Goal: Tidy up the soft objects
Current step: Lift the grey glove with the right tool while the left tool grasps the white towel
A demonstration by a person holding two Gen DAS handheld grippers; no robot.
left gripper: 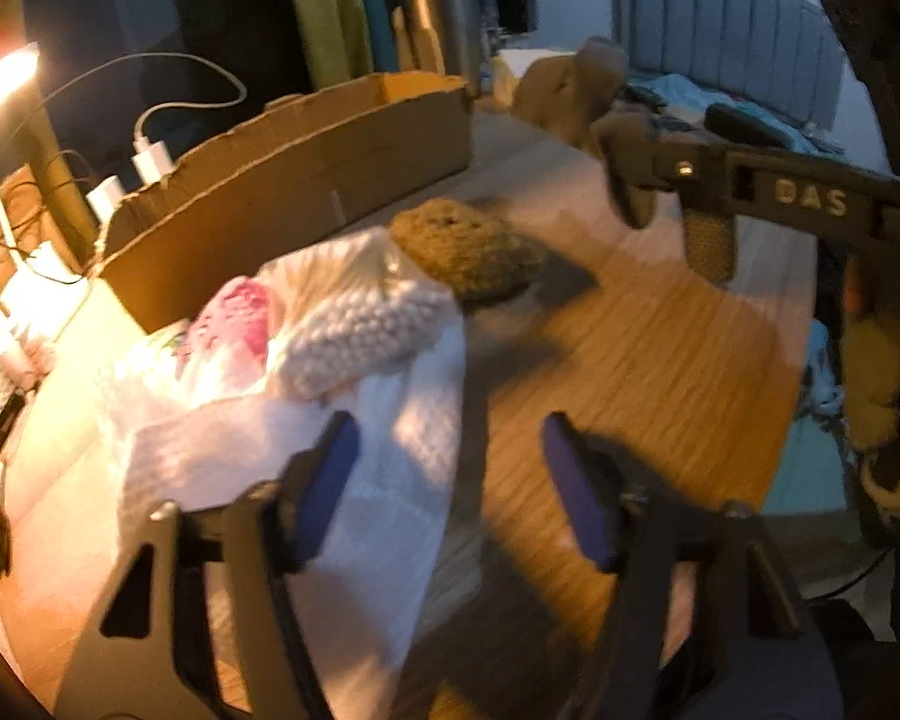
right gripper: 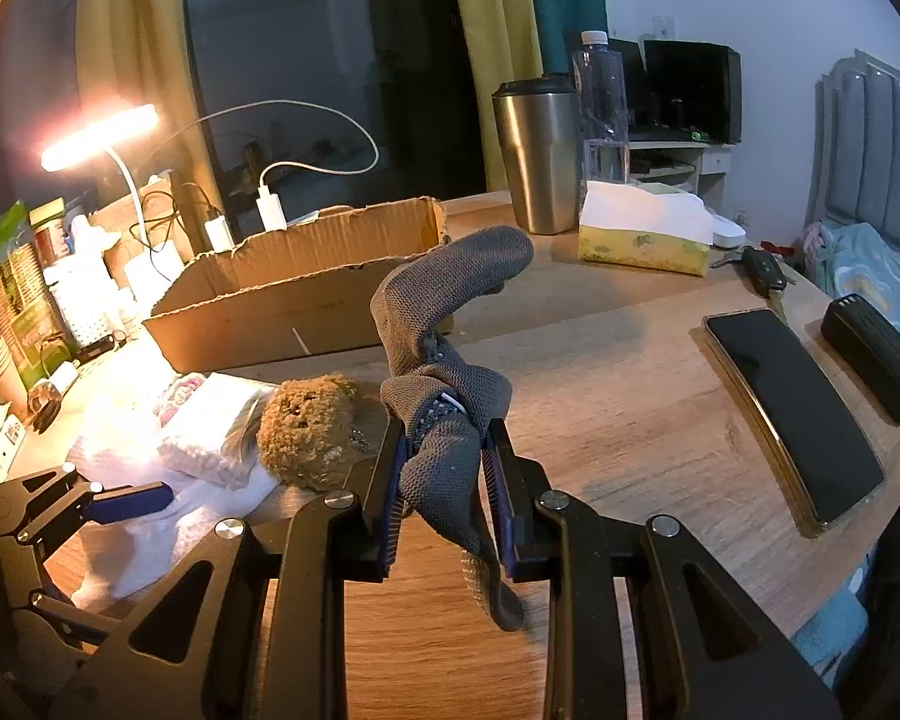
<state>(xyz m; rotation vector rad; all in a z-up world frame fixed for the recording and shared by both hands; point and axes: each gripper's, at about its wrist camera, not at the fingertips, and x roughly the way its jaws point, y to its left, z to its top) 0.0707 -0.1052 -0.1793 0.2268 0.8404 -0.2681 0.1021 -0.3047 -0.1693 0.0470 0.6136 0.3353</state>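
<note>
My right gripper (right gripper: 447,450) is shut on a grey knitted sock (right gripper: 444,312) and holds it above the wooden table; the sock stands up and droops below the jaws. In the left wrist view the right gripper (left gripper: 666,222) hangs at the upper right, blurred. My left gripper (left gripper: 450,468) is open and empty, low over the edge of a white cloth (left gripper: 342,480). On the cloth lie a white bobbled knit piece (left gripper: 360,330) and a pink item (left gripper: 240,312). A brown fuzzy pad (left gripper: 468,252) lies beside them, and shows in the right wrist view (right gripper: 306,426). An open cardboard box (right gripper: 306,294) stands behind.
A steel tumbler (right gripper: 534,156), water bottle (right gripper: 600,96) and tissue box (right gripper: 642,234) stand at the back. A phone (right gripper: 792,414), black case (right gripper: 876,354) and car key (right gripper: 762,270) lie at the right. A lit desk lamp (right gripper: 96,138), chargers and clutter fill the left.
</note>
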